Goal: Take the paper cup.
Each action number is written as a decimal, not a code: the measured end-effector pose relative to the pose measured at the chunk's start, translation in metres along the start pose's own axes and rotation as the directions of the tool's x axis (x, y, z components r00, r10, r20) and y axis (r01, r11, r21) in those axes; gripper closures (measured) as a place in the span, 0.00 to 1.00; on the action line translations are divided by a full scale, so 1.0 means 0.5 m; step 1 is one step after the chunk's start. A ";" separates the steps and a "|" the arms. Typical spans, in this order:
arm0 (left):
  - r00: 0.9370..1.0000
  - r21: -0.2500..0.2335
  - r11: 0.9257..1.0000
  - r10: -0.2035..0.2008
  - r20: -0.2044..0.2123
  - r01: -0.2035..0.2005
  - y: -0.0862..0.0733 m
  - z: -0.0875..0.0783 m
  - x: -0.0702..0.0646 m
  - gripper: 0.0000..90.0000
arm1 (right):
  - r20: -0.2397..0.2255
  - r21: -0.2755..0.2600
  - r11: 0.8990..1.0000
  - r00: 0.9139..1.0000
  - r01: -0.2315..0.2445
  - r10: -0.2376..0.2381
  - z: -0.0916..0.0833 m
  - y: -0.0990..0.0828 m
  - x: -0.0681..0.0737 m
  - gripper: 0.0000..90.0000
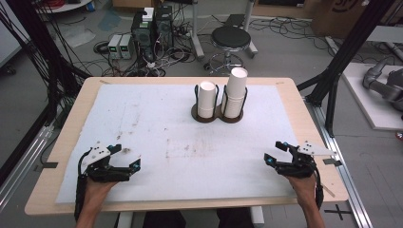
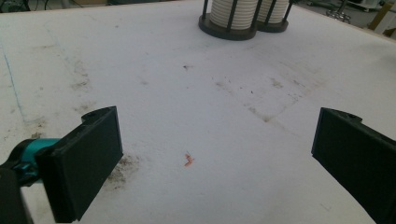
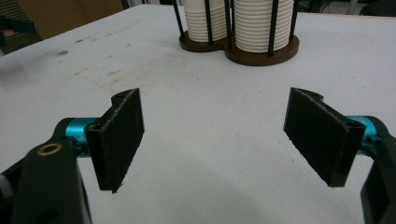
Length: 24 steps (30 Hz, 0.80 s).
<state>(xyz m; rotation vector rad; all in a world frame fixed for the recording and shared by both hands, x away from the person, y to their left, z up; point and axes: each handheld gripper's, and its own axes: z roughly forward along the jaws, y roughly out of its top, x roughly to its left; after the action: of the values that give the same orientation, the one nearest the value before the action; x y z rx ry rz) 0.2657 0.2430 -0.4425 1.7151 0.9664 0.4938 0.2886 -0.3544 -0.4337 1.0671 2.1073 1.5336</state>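
A pale wooden table (image 1: 304, 124) topped with a stained white foam sheet (image 1: 157, 137) stands on a grey concrete floor (image 1: 294, 52). Beyond its far edge sit a round black stool on a chrome base (image 1: 230, 39), two dark computer towers (image 1: 152, 27) and small grey boxes (image 1: 120, 45), amid tangled cables (image 1: 164, 61). Black metal frame posts (image 1: 349, 45) rise at both sides. A brown cardboard box (image 1: 344, 14) stands at far right.
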 end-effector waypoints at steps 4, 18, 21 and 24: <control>1.000 0.000 1.000 -0.001 -0.001 0.001 0.000 0.000 0.000 0.02 | -0.001 0.001 1.000 1.000 -0.003 0.003 -0.002 -0.001 -0.001 0.23; 1.000 0.001 1.000 0.004 -0.002 -0.004 0.001 0.000 0.000 0.02 | -0.036 0.001 1.000 0.999 -0.022 0.022 -0.004 0.002 -0.004 0.23; 1.000 0.000 1.000 0.006 -0.002 -0.006 0.001 0.000 -0.001 0.02 | -0.036 0.001 1.000 0.999 -0.017 0.017 -0.005 0.003 -0.003 0.23; 1.000 0.000 1.000 0.002 -0.002 -0.002 0.001 0.001 -0.003 0.02 | -0.035 -0.003 1.000 0.999 -0.014 0.014 -0.007 0.005 -0.001 0.23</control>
<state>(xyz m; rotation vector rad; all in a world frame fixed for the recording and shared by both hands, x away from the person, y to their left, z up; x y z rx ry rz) 0.2654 0.2413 -0.4422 1.7166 0.9662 0.4969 0.2875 -0.3570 -0.4303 1.0633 2.1238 1.5726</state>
